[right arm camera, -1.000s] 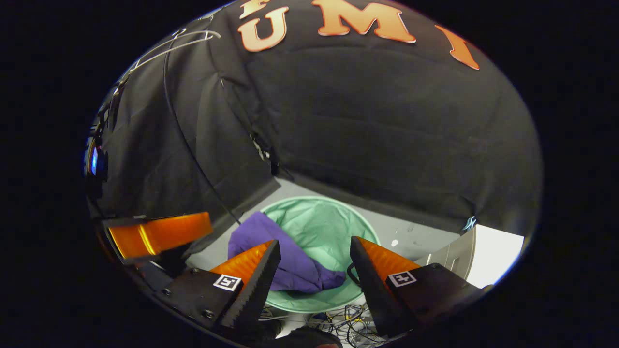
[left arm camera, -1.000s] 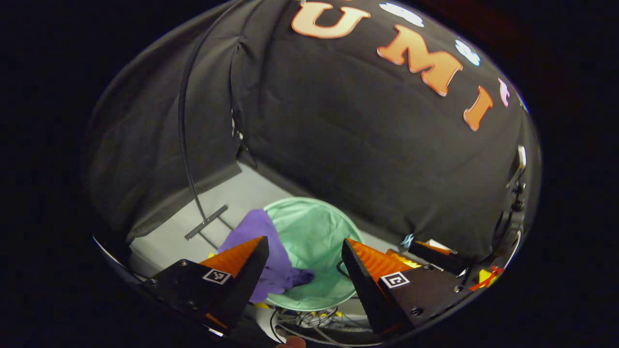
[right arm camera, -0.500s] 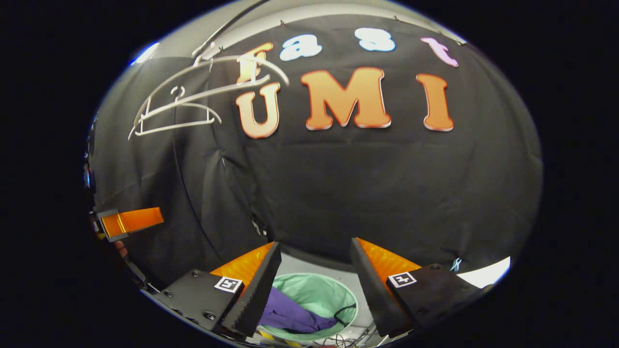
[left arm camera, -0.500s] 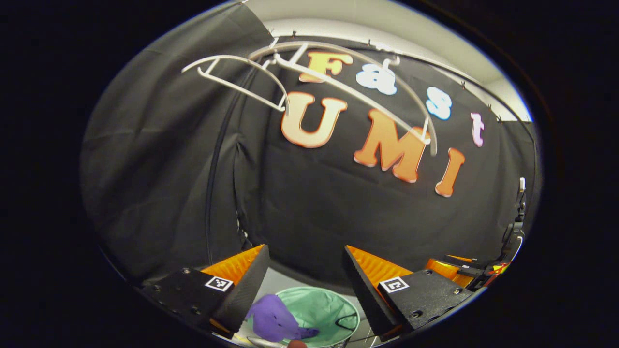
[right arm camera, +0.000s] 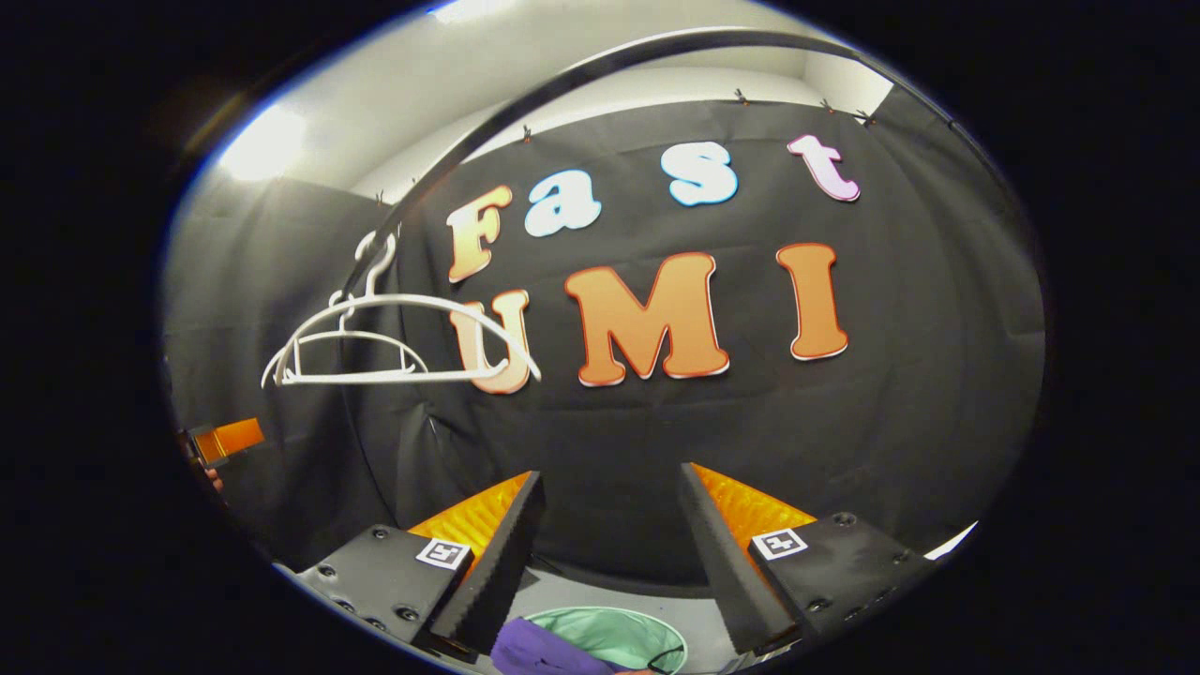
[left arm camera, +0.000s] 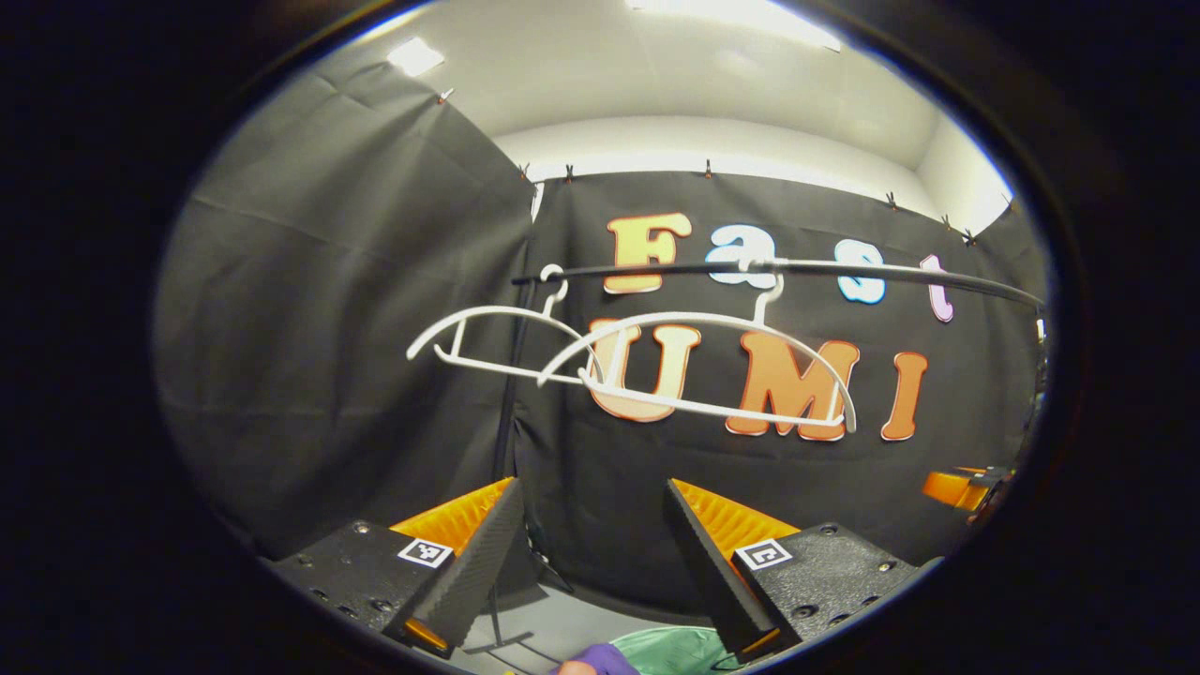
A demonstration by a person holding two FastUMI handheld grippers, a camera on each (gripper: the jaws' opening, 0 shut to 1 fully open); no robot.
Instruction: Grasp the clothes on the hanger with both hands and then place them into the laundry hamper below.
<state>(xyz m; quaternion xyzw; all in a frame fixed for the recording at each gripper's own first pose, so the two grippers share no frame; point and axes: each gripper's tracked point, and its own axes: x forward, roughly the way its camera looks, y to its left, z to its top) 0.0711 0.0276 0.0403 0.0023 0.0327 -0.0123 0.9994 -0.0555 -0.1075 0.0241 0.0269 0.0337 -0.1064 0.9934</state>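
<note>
Two bare white hangers [left arm camera: 656, 366] hang from a dark rail [left arm camera: 844, 270] in the left gripper view; the same hangers [right arm camera: 384, 342] sit at the left of the right gripper view. A purple garment [right arm camera: 534, 652] lies over the near rim of the mint-green hamper [right arm camera: 619, 633] low down, and a sliver of that purple garment [left arm camera: 600, 662] and hamper [left arm camera: 670, 649] peeks out in the left gripper view. My left gripper [left arm camera: 591, 511] stands open and holds nothing. My right gripper [right arm camera: 609, 502] is open and holds nothing too. The right gripper [left arm camera: 956, 486] also appears at the far right of the left gripper view, and the left gripper [right arm camera: 225, 439] at the far left of the right gripper view.
A dark upright pole [left arm camera: 511, 412] of the rack stands at the booth's corner. Grey floor [left arm camera: 553, 626] lies around the hamper. Black cloth walls close the booth behind and to the left, under a white ceiling [left arm camera: 712, 84].
Both grippers have tilted and risen from over the hamper up to hanger height, still open. The hamper with the purple garment has slid to the bottom edge of both views.
</note>
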